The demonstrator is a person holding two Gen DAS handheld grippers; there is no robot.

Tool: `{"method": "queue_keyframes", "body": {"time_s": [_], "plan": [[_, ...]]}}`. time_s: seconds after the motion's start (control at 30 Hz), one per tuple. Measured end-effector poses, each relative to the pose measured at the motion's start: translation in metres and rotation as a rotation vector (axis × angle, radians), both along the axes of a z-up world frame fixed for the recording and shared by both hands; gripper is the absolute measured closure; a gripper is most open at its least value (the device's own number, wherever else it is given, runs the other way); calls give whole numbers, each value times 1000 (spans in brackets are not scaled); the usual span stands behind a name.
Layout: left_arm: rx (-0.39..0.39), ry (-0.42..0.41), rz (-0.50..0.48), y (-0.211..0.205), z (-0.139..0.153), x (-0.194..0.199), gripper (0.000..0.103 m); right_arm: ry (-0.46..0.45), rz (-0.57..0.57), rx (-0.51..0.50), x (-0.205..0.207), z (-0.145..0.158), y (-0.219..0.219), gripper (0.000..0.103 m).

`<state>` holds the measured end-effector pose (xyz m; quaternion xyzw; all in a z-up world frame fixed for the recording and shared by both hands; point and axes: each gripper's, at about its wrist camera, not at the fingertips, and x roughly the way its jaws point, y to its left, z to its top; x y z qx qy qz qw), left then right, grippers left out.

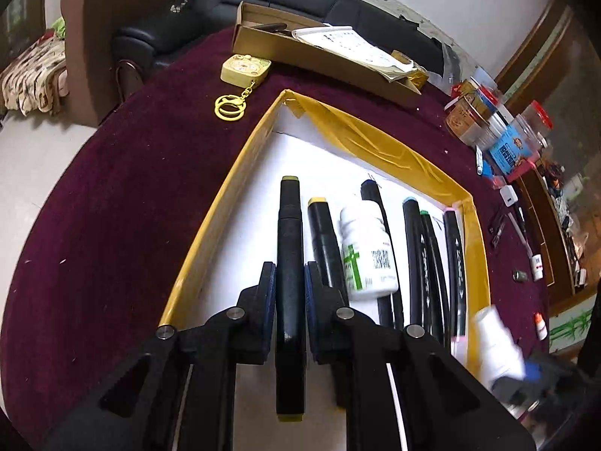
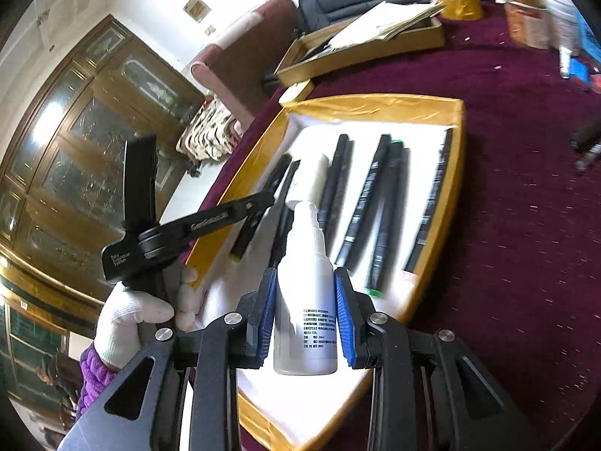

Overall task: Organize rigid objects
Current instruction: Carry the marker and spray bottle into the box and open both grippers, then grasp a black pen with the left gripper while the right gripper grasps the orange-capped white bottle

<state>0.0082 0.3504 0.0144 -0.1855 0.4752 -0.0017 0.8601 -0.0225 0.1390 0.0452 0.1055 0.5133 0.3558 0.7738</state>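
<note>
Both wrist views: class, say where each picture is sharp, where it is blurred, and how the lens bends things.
Left wrist view: the held black marker is sharp, the white spray bottle at lower right is smeared, and the tray edges bow outward. Right wrist view: the spray bottle is sharp, the markers behind streak, the cabinet curves and shows glare.

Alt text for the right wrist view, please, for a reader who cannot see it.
The right gripper holds a white spray bottle between its blue-padded fingers above a yellow-rimmed tray with black markers and a white pill bottle on its white floor. At left, a white-gloved hand holds the left gripper, closed on a marker over the tray.
</note>
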Motion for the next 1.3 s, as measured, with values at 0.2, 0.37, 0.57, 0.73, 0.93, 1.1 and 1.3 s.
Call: {"method": "queue_keyframes", "body": {"time_s": [0.2, 0.37, 0.57, 0.73, 0.93, 1.1, 1.3], "plan": [[-59, -39, -7, 3, 7, -9, 82, 53, 30, -23, 7, -19, 35, 76], [-144, -160, 23, 18, 32, -51, 52, 77, 43, -48, 14, -31, 53, 76], [-185, -246, 25, 25, 46, -91, 50, 98, -8, -72, 37, -40, 74, 76], [-199, -267, 58, 30, 46, -114, 47, 60, -55, -121, 48, -40, 79, 76], [-216, -292, 67, 21, 52, -128, 40, 29, -72, -102, 36, -25, 64, 70], [-252, -334, 39, -8, 65, -138, 38, -61, -79, -56, 10, -3, 31, 67], [-259, -369, -120, -88, 78, -137, 30, -122, -185, -55, -11, 7, -54, 65]]}}
